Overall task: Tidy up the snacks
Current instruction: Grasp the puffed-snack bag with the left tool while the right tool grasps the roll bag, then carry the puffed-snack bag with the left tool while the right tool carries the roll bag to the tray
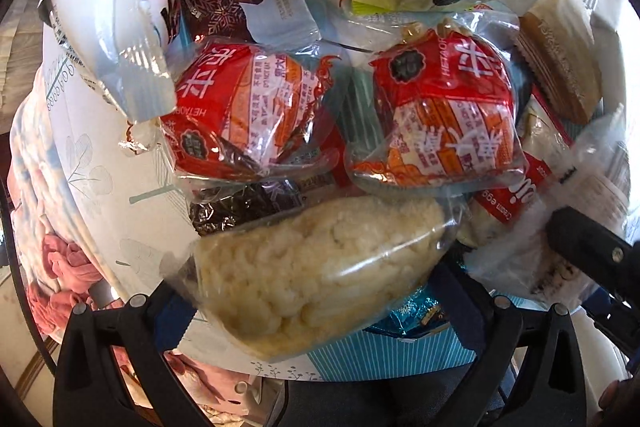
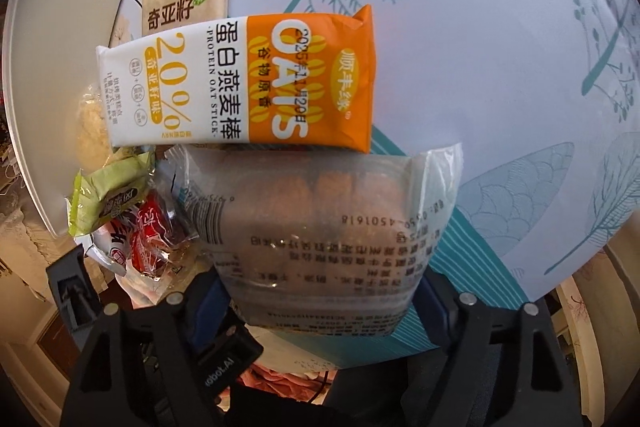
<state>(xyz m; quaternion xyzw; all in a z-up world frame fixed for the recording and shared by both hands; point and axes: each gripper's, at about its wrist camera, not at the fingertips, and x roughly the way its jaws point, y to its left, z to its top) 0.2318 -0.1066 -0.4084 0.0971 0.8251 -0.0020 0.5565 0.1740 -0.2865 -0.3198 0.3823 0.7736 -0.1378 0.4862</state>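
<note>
Rice cake pack (image 1: 316, 267): light, brittle, slippery film; best taken across its middle.
Left claw (image 1: 320, 311): spread apart around it, no pinch seen.
Right claw (image 2: 320, 303): apart around clear biscuit pack (image 2: 320, 227), grip unclear.

A home: leaf-print tablecloth (image 2: 500, 27), pink floral bedding (image 1: 60, 267), wooden door (image 2: 56, 339).

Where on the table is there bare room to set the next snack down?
Free: the leaf-print tablecloth right of the orange oat bar and above the clear cracker pack. Smaller bare strip left of the red packets, toward the table edge. Crowded: the whole pile around the rice-puff pack.
</note>
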